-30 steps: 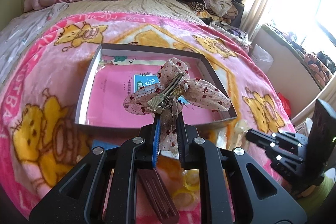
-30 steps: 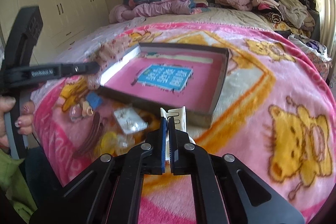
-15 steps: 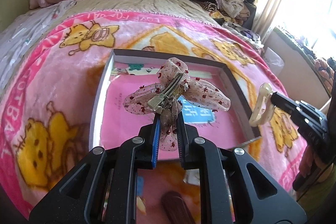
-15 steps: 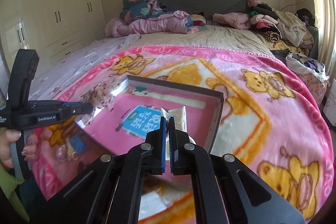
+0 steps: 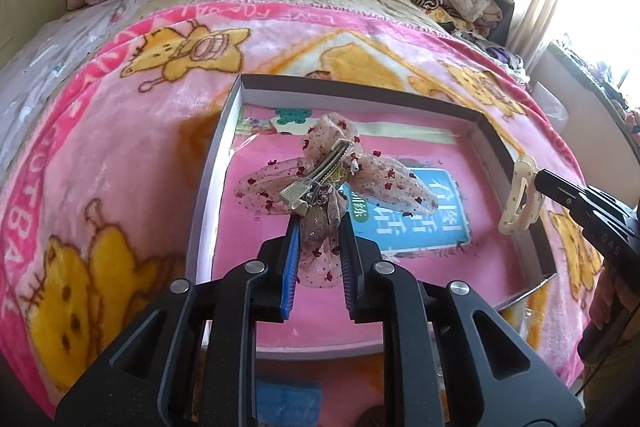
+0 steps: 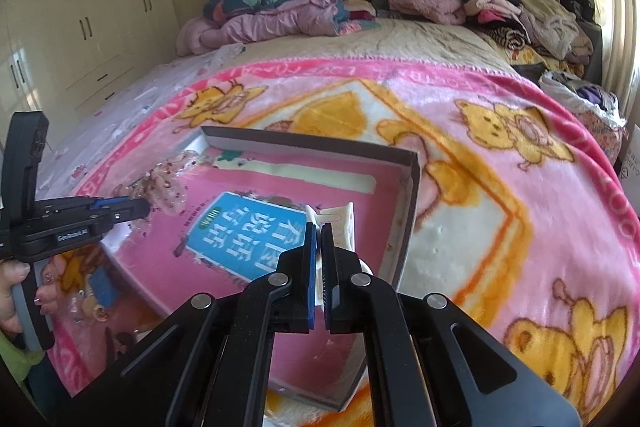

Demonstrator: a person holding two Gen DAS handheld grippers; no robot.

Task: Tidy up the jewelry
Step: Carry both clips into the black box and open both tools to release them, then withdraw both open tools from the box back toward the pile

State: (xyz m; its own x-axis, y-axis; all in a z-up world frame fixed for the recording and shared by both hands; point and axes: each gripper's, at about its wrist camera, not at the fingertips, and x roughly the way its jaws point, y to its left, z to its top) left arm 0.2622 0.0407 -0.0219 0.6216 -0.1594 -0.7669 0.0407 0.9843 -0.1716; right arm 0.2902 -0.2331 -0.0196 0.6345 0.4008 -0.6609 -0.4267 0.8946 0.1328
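Left wrist view: at the far left I see a pink cartoon-bear blanket spread over the bed. Moving right, a shallow grey-walled box with a pink floor lies on it. Above the box my left gripper has its jaws just starting to part, and the tail of a sheer pink bow hair clip with dark red dots still sits between the pads; its wings and metal clip stand just beyond the fingertips. Further right, over the box's right wall, my right gripper comes in from the edge with a cream claw clip at its tip.

Right wrist view: the left gripper and bow sit at the left, over the box's near-left part. In the centre the right gripper is clamped tight on the cream clip, whose comb teeth stick out past the fingertips, above the box floor near its right wall.
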